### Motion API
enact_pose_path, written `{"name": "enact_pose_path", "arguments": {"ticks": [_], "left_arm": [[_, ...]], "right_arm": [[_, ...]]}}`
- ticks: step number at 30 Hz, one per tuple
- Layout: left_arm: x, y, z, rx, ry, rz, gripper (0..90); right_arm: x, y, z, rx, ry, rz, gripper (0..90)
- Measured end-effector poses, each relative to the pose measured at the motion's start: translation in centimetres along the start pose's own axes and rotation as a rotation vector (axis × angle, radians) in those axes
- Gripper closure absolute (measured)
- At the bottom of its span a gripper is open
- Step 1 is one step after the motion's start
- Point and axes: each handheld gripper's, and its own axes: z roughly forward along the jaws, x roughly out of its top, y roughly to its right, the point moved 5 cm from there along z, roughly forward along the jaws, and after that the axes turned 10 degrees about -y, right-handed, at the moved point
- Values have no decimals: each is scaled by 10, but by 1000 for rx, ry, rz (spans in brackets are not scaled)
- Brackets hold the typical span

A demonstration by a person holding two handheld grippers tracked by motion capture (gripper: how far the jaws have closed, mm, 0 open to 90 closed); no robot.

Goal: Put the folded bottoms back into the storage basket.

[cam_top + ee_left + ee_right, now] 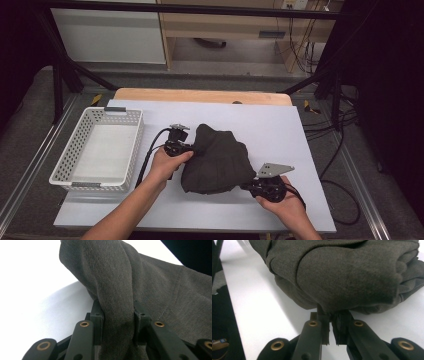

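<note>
Seen from above: a dark grey garment (215, 160) bunched in a heap near the middle of a white table top (280, 130), gripped from both sides. Left gripper (189, 148) at the garment's left edge, held in a hand (167, 165), jaws clamped on a thick fold of the cloth. In the left gripper view, fabric (117, 290) squeezed between the two black jaws and rising away in a ridge above the white surface. Right gripper (248, 186) at the garment's near right corner, held in the other hand (285, 205), jaws nearly together, pinching a thin edge of the cloth (342, 277). To the left of the garment, apart from it, a white perforated basket (131, 145).
</note>
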Motion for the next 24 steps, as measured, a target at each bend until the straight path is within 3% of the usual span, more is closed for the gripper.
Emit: {"name": "enact_pose_path", "arguments": {"ticks": [24], "left_arm": [[14,-2,-64,57,57,38,688]], "right_arm": [[54,-12,-8,79,42,-41,851]]}}
